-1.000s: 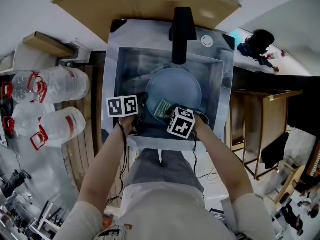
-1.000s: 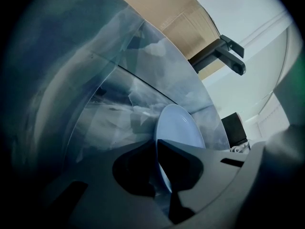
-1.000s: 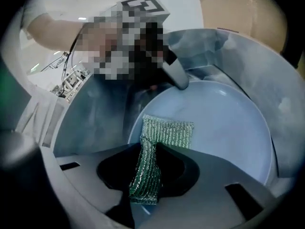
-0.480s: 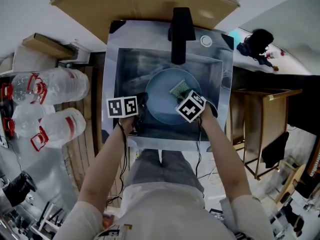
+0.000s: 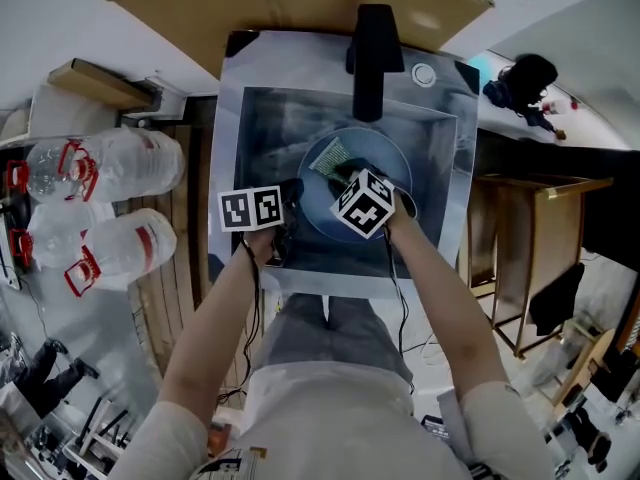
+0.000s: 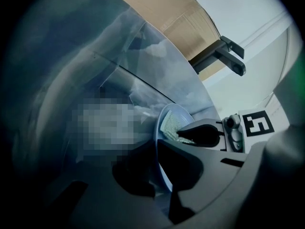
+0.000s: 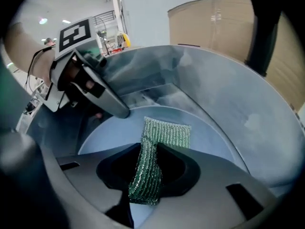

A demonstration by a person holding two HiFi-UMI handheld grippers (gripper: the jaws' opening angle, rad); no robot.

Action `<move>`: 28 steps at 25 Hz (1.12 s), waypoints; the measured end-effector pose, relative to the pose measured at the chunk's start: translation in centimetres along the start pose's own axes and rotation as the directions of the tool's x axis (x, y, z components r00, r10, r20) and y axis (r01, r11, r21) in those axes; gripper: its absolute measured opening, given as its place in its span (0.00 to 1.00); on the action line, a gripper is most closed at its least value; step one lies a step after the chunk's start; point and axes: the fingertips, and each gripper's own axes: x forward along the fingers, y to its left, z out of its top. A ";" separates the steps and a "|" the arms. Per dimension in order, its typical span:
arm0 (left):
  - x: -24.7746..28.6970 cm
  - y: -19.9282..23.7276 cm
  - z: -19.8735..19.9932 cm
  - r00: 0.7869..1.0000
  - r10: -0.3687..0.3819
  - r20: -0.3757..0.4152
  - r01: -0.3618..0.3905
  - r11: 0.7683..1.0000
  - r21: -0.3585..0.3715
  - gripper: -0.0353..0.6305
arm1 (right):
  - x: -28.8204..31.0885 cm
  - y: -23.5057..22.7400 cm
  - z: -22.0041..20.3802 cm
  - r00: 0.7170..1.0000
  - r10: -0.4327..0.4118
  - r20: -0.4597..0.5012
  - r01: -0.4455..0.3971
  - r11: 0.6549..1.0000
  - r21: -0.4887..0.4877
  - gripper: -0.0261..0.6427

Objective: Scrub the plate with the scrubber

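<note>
A pale blue plate (image 5: 375, 168) lies in the steel sink (image 5: 445, 183). My left gripper (image 5: 291, 196) is shut on the plate's left rim; in the left gripper view the rim (image 6: 158, 132) runs edge-on between the jaws of the left gripper (image 6: 159, 163). My right gripper (image 5: 345, 175) is shut on a green mesh scrubber (image 5: 328, 158), which presses on the far left part of the plate. In the right gripper view the scrubber (image 7: 151, 161) is folded between the jaws of the right gripper (image 7: 147, 175), its free end flat on the plate (image 7: 109, 135).
A black faucet (image 5: 372, 53) rises over the sink's far edge, close above the plate. A wooden board (image 5: 290, 3) lies behind the sink. Large clear water bottles (image 5: 110, 203) lie at the left, a wooden table (image 5: 535, 238) at the right.
The right gripper has swept the scrubber over the plate: from the near left part, across to the right, then to the far left part. The left gripper has kept hold of the rim.
</note>
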 end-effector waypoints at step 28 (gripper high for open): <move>-5.2 -2.5 1.6 0.987 0.154 0.041 -0.159 0.954 0.254 0.15 | -13.9 -1.6 -6.4 0.963 -0.238 -0.125 0.255 0.955 0.150 0.21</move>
